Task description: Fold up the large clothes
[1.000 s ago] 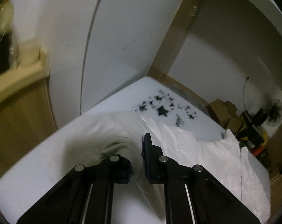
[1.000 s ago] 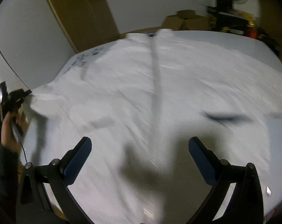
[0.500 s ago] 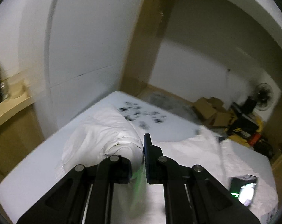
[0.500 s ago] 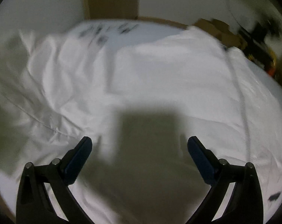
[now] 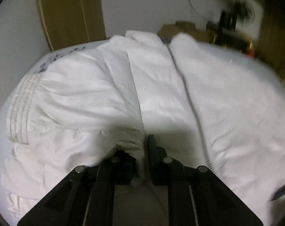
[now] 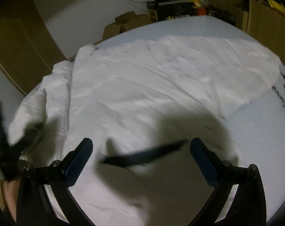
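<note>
Over white bed (image 6: 246, 124): left hand-held gripper (image 5: 143, 157) tilting down, opening around jacket (image 5: 161, 86) fold; right hand-held gripper (image 6: 141, 154) hovering wide apart, empty, near edge.

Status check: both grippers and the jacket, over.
Left gripper pinching white jacket fabric, jaws starting to open. Right gripper open, empty, above jacket. Jacket spread on bed, zipper closed. Nothing blocking.
</note>
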Action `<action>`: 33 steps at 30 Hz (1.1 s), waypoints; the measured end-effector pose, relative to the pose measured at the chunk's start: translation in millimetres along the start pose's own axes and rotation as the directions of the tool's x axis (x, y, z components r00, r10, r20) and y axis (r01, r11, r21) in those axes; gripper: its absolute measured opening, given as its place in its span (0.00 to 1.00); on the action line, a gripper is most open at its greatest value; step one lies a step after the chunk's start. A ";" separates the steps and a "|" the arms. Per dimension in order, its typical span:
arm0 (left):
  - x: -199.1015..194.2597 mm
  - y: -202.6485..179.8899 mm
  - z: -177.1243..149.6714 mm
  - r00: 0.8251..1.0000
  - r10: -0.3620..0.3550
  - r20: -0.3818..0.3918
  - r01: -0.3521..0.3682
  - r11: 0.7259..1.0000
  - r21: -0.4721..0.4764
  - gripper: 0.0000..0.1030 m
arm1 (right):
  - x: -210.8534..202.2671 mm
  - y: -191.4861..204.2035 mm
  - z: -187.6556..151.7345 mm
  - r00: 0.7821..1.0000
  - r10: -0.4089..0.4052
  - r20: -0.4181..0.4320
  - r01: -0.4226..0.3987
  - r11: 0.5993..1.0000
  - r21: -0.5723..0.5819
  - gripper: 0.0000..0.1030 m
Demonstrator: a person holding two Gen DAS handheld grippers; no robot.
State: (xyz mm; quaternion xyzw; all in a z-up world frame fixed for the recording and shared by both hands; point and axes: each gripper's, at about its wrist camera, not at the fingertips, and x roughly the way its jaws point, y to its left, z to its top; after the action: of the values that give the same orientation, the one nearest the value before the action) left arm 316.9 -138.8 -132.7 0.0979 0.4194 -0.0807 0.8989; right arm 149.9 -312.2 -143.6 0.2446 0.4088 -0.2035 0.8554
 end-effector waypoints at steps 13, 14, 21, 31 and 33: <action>-41.0 33.0 -14.6 0.896 -0.424 0.129 0.431 0.902 -0.033 1.00 | -23.7 25.2 1.5 0.993 0.094 0.071 -0.085 0.989 -0.119 1.00; -57.0 44.2 -17.4 0.881 -0.443 0.166 0.457 0.888 -0.056 1.00 | -29.8 30.1 5.2 0.991 0.094 0.093 -0.082 0.988 -0.132 1.00; -162.2 174.8 -78.1 0.843 -0.362 0.398 0.470 0.856 -0.217 1.00 | -48.4 143.0 9.8 0.975 0.204 0.089 -0.154 0.907 -0.393 1.00; -171.0 279.2 -156.8 0.898 -0.253 0.359 0.407 0.786 -0.465 1.00 | 26.3 379.1 -34.8 0.997 0.052 0.060 0.005 0.711 -0.703 1.00; -174.0 283.8 -167.7 0.904 -0.261 0.338 0.403 0.786 -0.470 1.00 | 46.1 394.8 -46.1 0.999 0.019 0.049 0.023 0.688 -0.725 0.99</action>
State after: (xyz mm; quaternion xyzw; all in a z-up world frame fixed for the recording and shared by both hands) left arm 147.1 187.7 -73.5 -0.2404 0.3166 -0.1322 0.9080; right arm 365.5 22.8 -106.1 -0.1187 0.4334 -0.0328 0.8927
